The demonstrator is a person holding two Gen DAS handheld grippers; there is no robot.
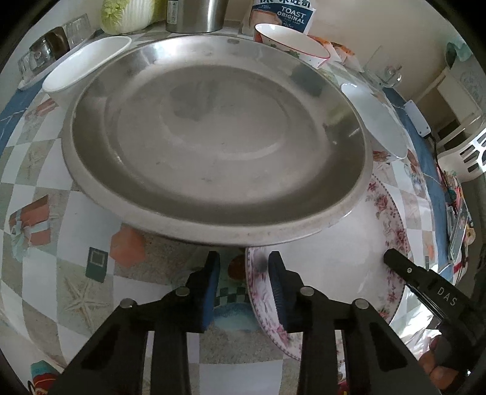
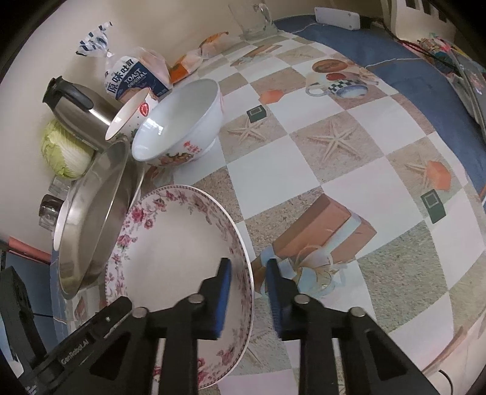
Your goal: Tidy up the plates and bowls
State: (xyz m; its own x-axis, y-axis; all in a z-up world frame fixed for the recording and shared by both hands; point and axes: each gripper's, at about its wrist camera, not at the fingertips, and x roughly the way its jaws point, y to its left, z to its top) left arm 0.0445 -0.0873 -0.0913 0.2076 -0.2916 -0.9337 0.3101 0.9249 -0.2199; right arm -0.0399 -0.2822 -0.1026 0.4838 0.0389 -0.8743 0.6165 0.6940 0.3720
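Note:
A large steel plate (image 1: 212,127) lies on the patterned table, its right edge over a floral-rimmed white plate (image 1: 334,261). My left gripper (image 1: 243,267) is open, its jaws astride the floral plate's left rim just below the steel plate. My right gripper (image 2: 247,273) is open with its jaws astride the floral plate's (image 2: 170,252) right rim. The steel plate (image 2: 91,212) lies left of it. A white floral bowl (image 2: 182,121) and a red-rimmed bowl (image 2: 130,112) stand further off. A white bowl (image 1: 82,63) sits at far left.
A steel kettle (image 2: 79,109), cabbage (image 2: 63,152), toast bag (image 2: 133,79) and glasses (image 1: 45,51) line the wall. A glass mug (image 2: 252,18) stands at the back. A white power strip (image 1: 417,117) and cables lie at the right table edge.

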